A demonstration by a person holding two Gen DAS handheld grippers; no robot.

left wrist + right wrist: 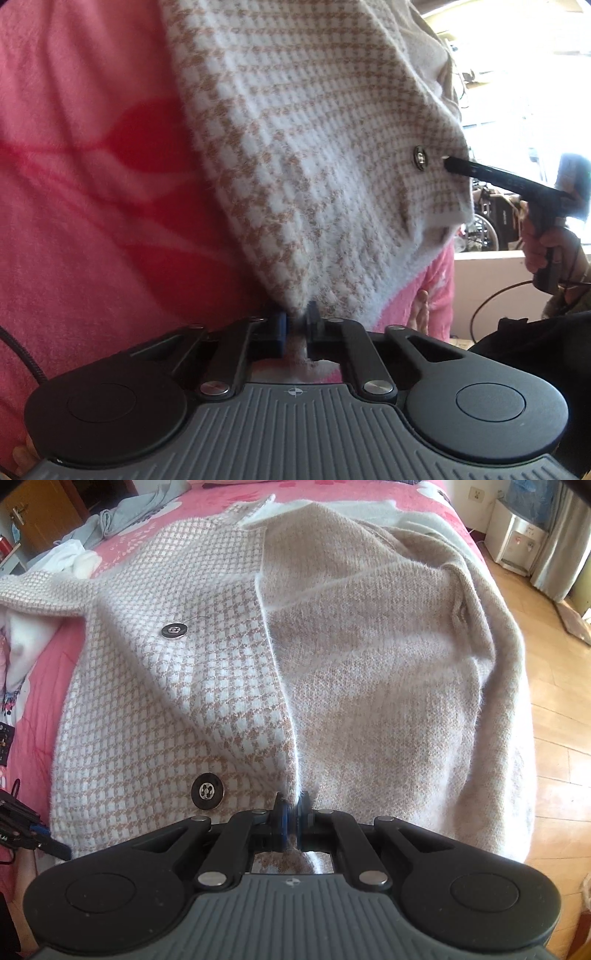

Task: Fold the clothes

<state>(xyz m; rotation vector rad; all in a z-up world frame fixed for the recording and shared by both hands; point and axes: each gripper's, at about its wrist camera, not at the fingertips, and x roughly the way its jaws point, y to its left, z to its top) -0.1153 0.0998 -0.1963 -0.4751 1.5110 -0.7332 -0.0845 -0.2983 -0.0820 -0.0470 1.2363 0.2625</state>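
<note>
Cardigan [332, 664]: houndstooth knit, spread across the pink bed [40, 686], one side draping over the bed's right edge toward the wooden floor [554, 716].
Left gripper [297, 326]: fingers closed, pinching a hem corner.
Right gripper [291, 812]: fingers closed on the front edge, just beside a dark button [208, 791].
Other clothes [122, 515]: heaped at the bed's far left corner.

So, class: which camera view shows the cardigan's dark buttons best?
The right wrist view: two buttons show clearly on the spread houndstooth cardigan. The left wrist view shows only one small button, near the right gripper's fingertips.
</note>
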